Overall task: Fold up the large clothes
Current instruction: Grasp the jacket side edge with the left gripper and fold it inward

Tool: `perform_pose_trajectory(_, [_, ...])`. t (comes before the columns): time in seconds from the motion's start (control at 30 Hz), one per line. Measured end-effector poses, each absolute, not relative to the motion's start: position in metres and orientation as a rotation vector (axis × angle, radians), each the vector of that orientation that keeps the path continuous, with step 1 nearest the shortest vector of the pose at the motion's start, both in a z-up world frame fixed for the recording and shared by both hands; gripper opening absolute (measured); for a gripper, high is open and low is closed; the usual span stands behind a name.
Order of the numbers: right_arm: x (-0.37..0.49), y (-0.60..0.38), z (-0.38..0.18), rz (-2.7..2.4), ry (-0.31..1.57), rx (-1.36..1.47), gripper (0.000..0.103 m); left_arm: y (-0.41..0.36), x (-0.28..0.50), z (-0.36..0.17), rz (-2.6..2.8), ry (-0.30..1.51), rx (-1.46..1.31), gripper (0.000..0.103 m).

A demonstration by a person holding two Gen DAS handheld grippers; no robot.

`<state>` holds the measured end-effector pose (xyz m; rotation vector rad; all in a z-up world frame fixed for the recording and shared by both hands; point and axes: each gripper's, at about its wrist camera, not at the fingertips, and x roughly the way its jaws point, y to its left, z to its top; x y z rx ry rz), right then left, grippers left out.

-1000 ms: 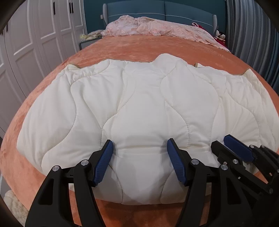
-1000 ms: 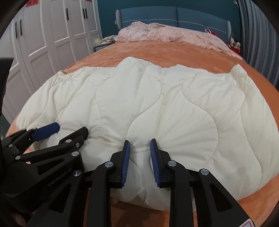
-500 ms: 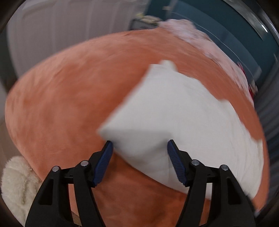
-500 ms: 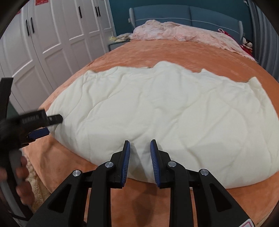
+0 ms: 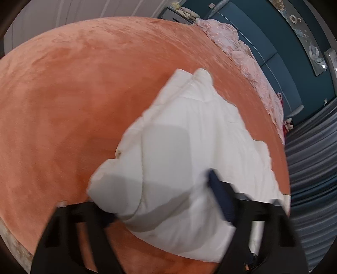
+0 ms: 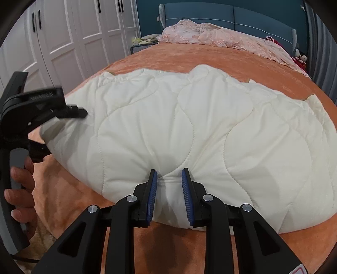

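Quilt point(image 6: 189, 130), cream and padded, is spread flat on the orange bed point(image 6: 189, 57), its long axis running across the right wrist view, its near edge toward both grippers. The right gripper point(image 6: 168, 194) is set at the middle of that near edge; a pinch of the hem is seen between its narrow-set jaws, and the pads appear to press it, so it is judged to be grasping the quilt. The left gripper point(image 5: 162, 202) is placed at the quilt's left end, turned to look along the quilt's length; the corner bulges between its jaws, which are closing, though through the blur firm contact cannot be confirmed. A hand point(image 6: 21, 189) is seen on the left gripper's handle in the right wrist view. The left end is thus nearer the left gripper, and any fold is judged to carry that end across toward the right. Beyond the quilt lie a pink cover point(image 6: 221, 35), a blue headboard point(image 6: 231, 16), white wardrobes point(image 6: 73, 31) and grey curtains point(image 5: 311, 147).
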<state>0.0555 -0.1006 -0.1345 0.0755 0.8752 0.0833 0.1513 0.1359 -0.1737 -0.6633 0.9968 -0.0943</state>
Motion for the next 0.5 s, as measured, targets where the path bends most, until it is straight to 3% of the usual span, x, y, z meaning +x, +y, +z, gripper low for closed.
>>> perform_pose_trajectory(0.03, [0.053, -0.103, -0.13, 0.081, 0.868, 0.088, 0.022, 0.136, 0.151, -0.17, -0.101, 0.994, -0.662, 0.042])
perform_pose_trajectory(0.13, [0.043, -0.108, -0.119, 0.066, 0.843, 0.109, 0.02, 0.135, 0.147, -0.148, -0.129, 0.957, -0.627, 0.022])
perform_pose_trajectory(0.5, [0.035, -0.099, -0.108, 0.118, 0.848, 0.135, 0.016, 0.167, 0.12, -0.063, -0.171, 0.788, -0.573, 0.016])
